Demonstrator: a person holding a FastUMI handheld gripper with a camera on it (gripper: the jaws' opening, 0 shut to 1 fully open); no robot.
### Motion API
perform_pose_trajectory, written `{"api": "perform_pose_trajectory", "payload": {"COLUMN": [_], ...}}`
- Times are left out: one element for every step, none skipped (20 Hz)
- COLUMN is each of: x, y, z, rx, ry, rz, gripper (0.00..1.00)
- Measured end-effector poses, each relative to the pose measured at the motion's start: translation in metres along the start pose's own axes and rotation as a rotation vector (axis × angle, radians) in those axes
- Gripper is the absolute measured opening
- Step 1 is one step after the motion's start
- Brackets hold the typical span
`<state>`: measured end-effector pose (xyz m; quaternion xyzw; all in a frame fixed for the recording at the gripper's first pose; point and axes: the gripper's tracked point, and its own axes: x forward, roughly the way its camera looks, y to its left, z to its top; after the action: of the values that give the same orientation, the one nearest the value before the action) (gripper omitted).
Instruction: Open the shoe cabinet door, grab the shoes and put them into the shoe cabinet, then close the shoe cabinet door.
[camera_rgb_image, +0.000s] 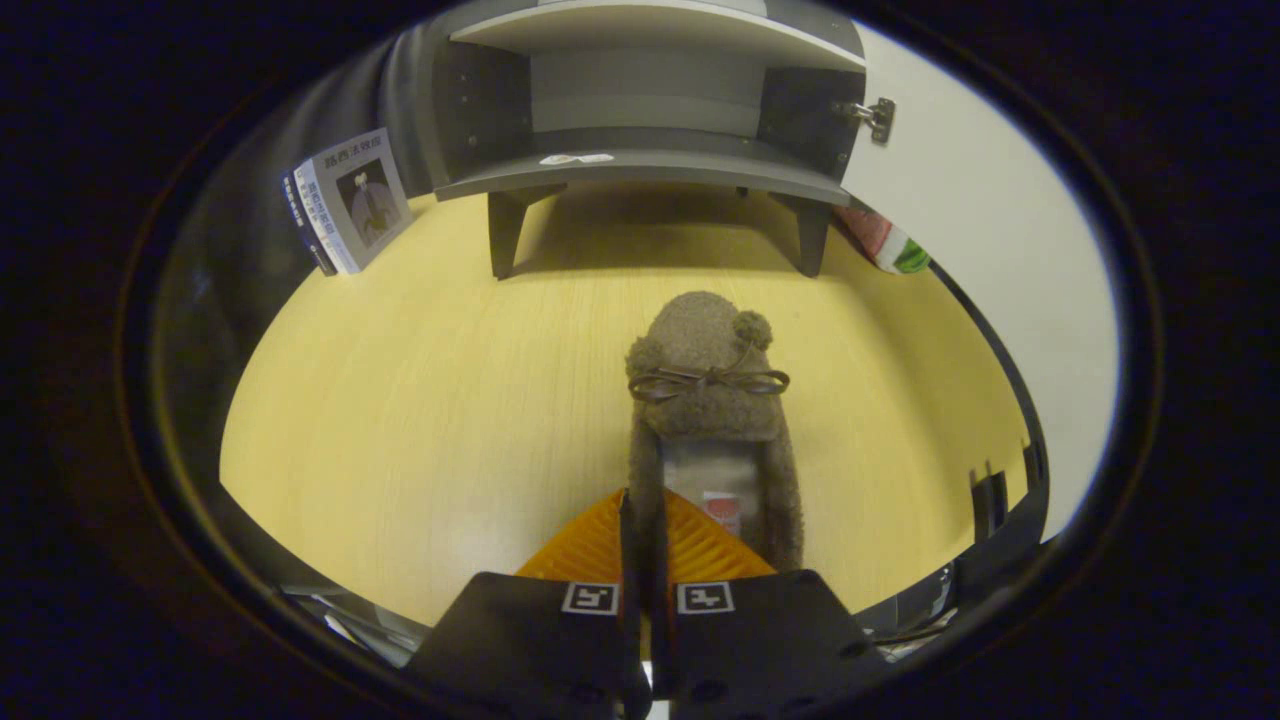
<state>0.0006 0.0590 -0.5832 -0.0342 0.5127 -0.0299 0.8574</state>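
A fuzzy brown shoe (712, 395) with a thin bow and pompoms points away from me, toe toward the cabinet. My gripper (648, 525) is shut on the shoe's left side wall near the heel, both fingers pressed together on the fabric. The shoe hangs or rests just above the yellow wooden floor (420, 400); I cannot tell which. Beyond it stands the dark grey shoe cabinet (640, 165) on short legs, its inside shelves showing. Its white door (990, 230) is swung open to the right, a metal hinge (872, 115) visible at its edge.
A book (352, 198) leans against the dark wall left of the cabinet. A red and green packet (885, 243) lies on the floor behind the open door. A small white label (577, 159) lies on the cabinet's lower shelf.
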Motion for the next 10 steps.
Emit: {"api": "perform_pose_trajectory", "payload": {"x": [-0.003,-0.003,-0.004,-0.005,-0.005,-0.006,-0.008,-0.012,-0.015,-0.019], "y": [0.001,0.001,0.002,0.002,0.001,0.002,0.000,-0.001,-0.002,-0.004], "z": [0.001,-0.003,0.002,0.002,0.002,0.002,0.004,0.007,0.011,0.017], "rx": [-0.003,-0.002,0.001,0.005,0.005,0.005,0.006,0.007,0.004,0.004], "ry": [-0.001,-0.003,-0.007,-0.007,-0.007,-0.006,-0.009,-0.017,-0.026,-0.039], "rz": [0.002,0.008,0.017,0.023,0.029,0.033,0.035,0.041,0.041,0.041], "gripper": [0.07,0.07,0.05,0.03,0.03,0.03,0.03,0.03,0.03,0.03]}}
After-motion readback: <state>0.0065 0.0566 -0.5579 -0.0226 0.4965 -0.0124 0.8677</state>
